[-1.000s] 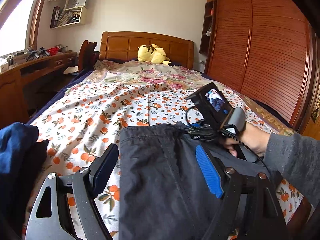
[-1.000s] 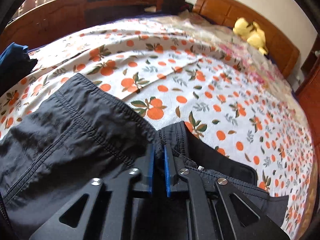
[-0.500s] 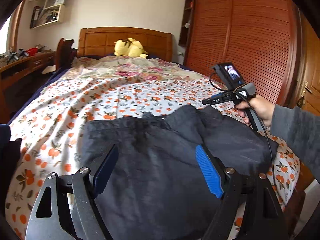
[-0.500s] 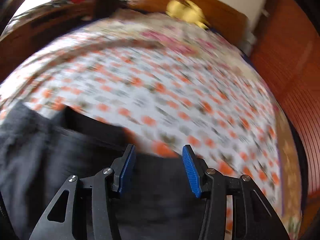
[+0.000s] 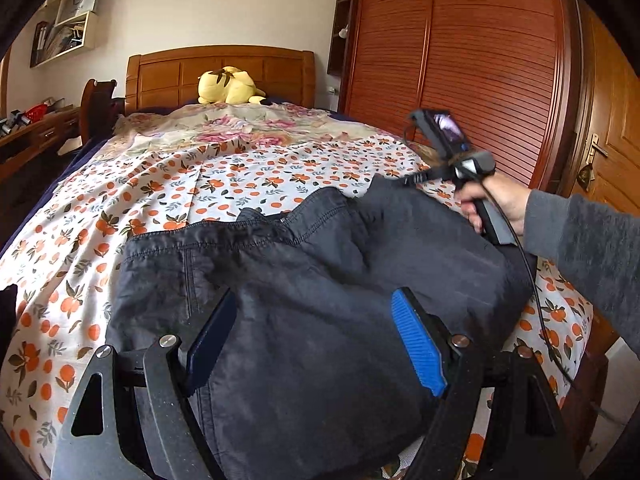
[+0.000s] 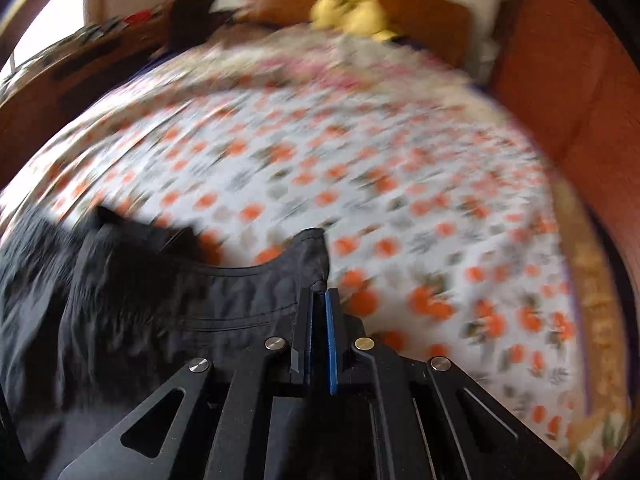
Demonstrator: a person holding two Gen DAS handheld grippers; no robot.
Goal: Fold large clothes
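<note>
My right tongs (image 6: 320,300) have just closed, pinching what looks through blur like the dark trousers' (image 5: 300,300) edge on the bed (image 5: 240,176), while my left tongs (image 5: 316,332) gape released above them.

Dark charcoal trousers (image 5: 304,288) lie on a white bed sheet (image 5: 248,176) printed with oranges; far off, a yellow plush toy (image 5: 228,86); reddish-brown wardrobe (image 5: 480,68).

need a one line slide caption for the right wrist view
Right gripper, jaws shut on a hemmed edge of the dark garment, above the orange-print bedsheet.
</note>
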